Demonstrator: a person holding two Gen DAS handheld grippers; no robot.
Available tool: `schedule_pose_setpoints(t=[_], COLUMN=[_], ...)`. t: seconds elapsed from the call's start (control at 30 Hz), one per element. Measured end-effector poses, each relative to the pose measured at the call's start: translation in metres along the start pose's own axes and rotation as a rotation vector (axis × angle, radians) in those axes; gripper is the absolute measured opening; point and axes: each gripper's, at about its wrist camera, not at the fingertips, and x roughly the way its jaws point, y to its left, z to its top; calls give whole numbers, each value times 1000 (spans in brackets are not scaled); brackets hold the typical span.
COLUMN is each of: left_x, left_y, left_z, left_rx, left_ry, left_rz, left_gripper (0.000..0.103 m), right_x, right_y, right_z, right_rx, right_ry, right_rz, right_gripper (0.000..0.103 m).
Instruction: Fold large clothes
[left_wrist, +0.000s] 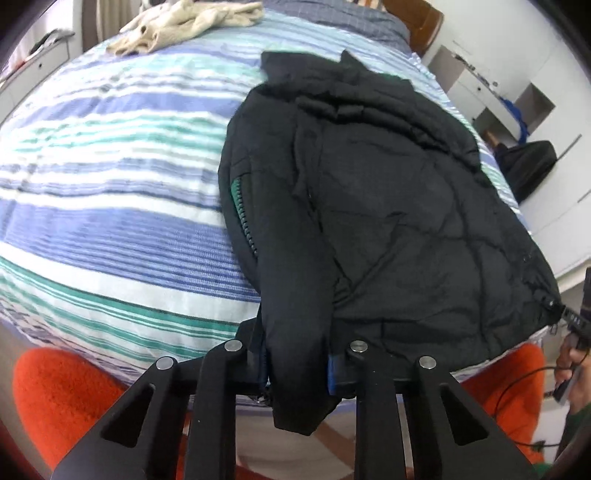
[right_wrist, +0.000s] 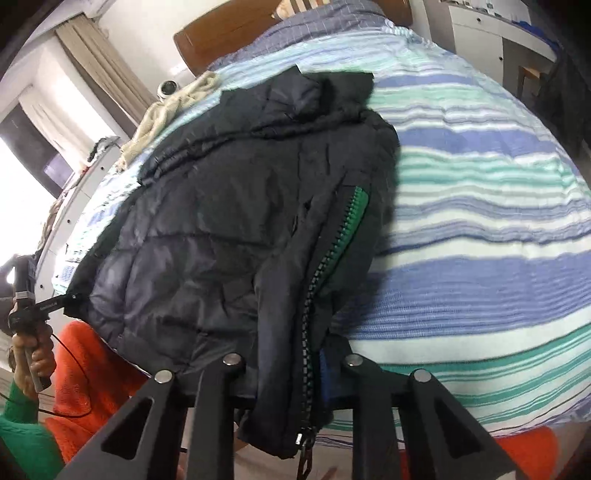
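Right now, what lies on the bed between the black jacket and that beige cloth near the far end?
Only bare striped bedcover lies between the black jacket and beige cloth, seen in the left wrist view.

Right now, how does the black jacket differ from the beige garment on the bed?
The black jacket is dark and puffy; the beige garment is pale and looks fuzzy. The jacket lies spread at the near edge of the striped bed, its hem pinched by both the left gripper and the right gripper; the beige garment sits crumpled farther back, untouched. Both rest on the bed.

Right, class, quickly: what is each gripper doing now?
Left gripper: shut on the black jacket hem.
Right gripper: shut on the jacket's zipper edge.
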Motion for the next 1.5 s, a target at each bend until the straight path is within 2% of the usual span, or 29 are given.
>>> schedule_pose_setpoints(t=[0.1, 0.23, 0.43, 0.53, 0.63, 0.7, 0.77, 0.83, 0.9, 0.97, 1.03, 1.1, 1.13, 1.17, 1.2, 1.23, 1.27, 1.3, 1.33, 1.4, 1.47, 1.5], left_x=[-14, -17, -41, -55, -78, -101, -125, -135, -136, -121, -98, -67, -47, -29, -14, 3, 15, 19, 24, 21, -2, -8], left_y=[-2, 4, 12, 15, 15, 20, 30, 32, 31, 27, 26, 26, 26, 28, 31, 34, 37, 44, 50, 55, 58, 54], left_z=[-2, -22, -63, -81, -81, -66, -40, -8, 28, 69, 99, 127, 141, 150, 158, 166, 172, 174, 177, 178, 180, 174], left_rx=[36, 53, 90, 119, 157, 149, 106, 65, 36, 2, -23, -85, -116, -142, -165, -197, -228, -248, -265, -276, -229, -195], left_ry=[-7, 57, 131, 203, 222, 168, 67, -41, -138, -213, -273, -289, -288, -286, -277, -260, -243, -231, -200, -149, -189, -208], left_rz=[-8, -4, 1, -1, -36, -89, -161, -229, -283, -303, -281, -278, -268, -248, -232, -204, -169, -157, -177, -244, -262, -256], left_gripper=[21, 21, 21, 21, 20, 20, 20, 20, 20, 20, 20, 21, 23, 30, 52, 70, 98, 101, 101, 101, 102, 102], right_x=[-11, -20, -27, -39, -56, -68, -82, -90, -91, -83, -66, -33, -19, -2, 22, 38, 55, 72, 83, 88, 79, 71], right_y=[4, 4, 0, -1, 3, 2, -5, -11, -18, -18, -16, -18, -18, -23, -31, -36, -39, -46, -52, -60, -64, -65], right_z=[5, -6, -55, -79, -91, -87, -71, -47, -6, 30, 71, 106, 112, 120, 128, 131, 133, 134, 133, 125, 123, 124], right_rx=[-32, -36, 52, 125, 163, 198, 256, 276, 274, 232, 174, 177, 184, 203, 228, 249, 281, 323, 371, 449, 493, 499], right_ry=[13, 67, 156, 191, 206, 185, 111, 21, -87, -154, -229, -289, -308, -320, -322, -311, -291, -259, -236, -247, -262, -270], right_rz=[11, 28, 93, 147, 201, 264, 360, 423, 475, 472, 452, 450, 434, 418, 400, 391, 382, 378, 378, 416, 505, 549], right_gripper=[20, 20, 18, 17, 15, 15, 15, 15, 15, 15, 15, 15, 15, 15, 16, 19, 21, 26, 31, 40, 66, 94])
